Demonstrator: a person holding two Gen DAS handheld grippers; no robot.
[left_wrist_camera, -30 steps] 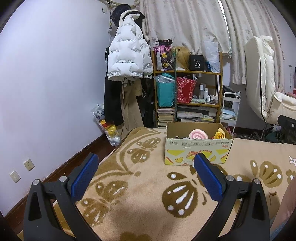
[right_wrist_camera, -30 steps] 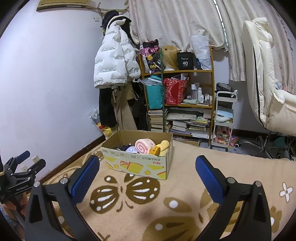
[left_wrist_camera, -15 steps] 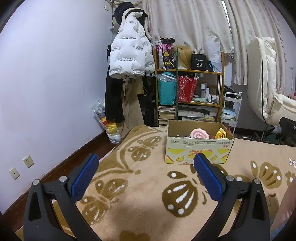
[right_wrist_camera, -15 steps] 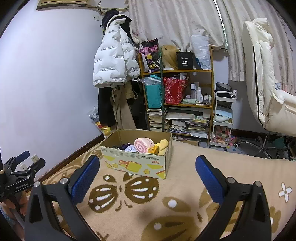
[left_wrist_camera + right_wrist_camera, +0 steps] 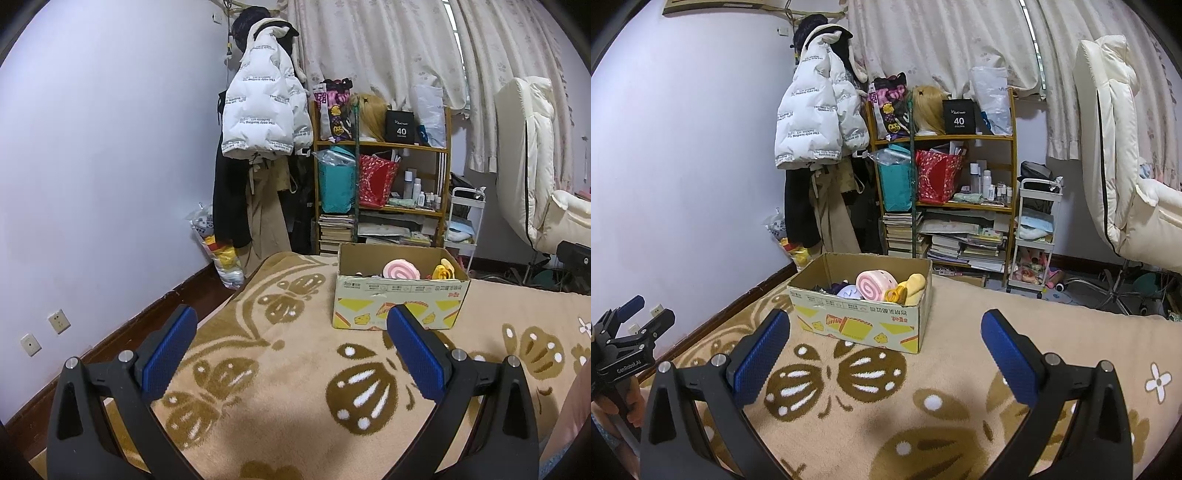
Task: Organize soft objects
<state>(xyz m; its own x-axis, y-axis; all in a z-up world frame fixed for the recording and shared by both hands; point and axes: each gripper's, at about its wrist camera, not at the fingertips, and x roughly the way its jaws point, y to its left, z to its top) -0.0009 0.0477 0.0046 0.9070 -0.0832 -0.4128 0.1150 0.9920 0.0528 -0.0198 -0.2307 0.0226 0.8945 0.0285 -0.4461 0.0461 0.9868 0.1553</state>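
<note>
The left gripper [image 5: 291, 343] has its jaws spread wide, with nothing between the 2 blue pads [image 5: 168, 352]. Both black fingers reach forward from the bottom of the left wrist view, the pad faces turned inward toward each other across the empty gap.

The right gripper [image 5: 884, 349] is in the same pose: jaws wide apart, 2 blue pads [image 5: 1008, 360] facing inward, nothing gripped between them.

In the right wrist view the left gripper [image 5: 631, 325] also appears far to the left of the right jaws, its fingers parted and angled up and to the right, with the person's hand [image 5: 618, 406] below it on its handle.
</note>
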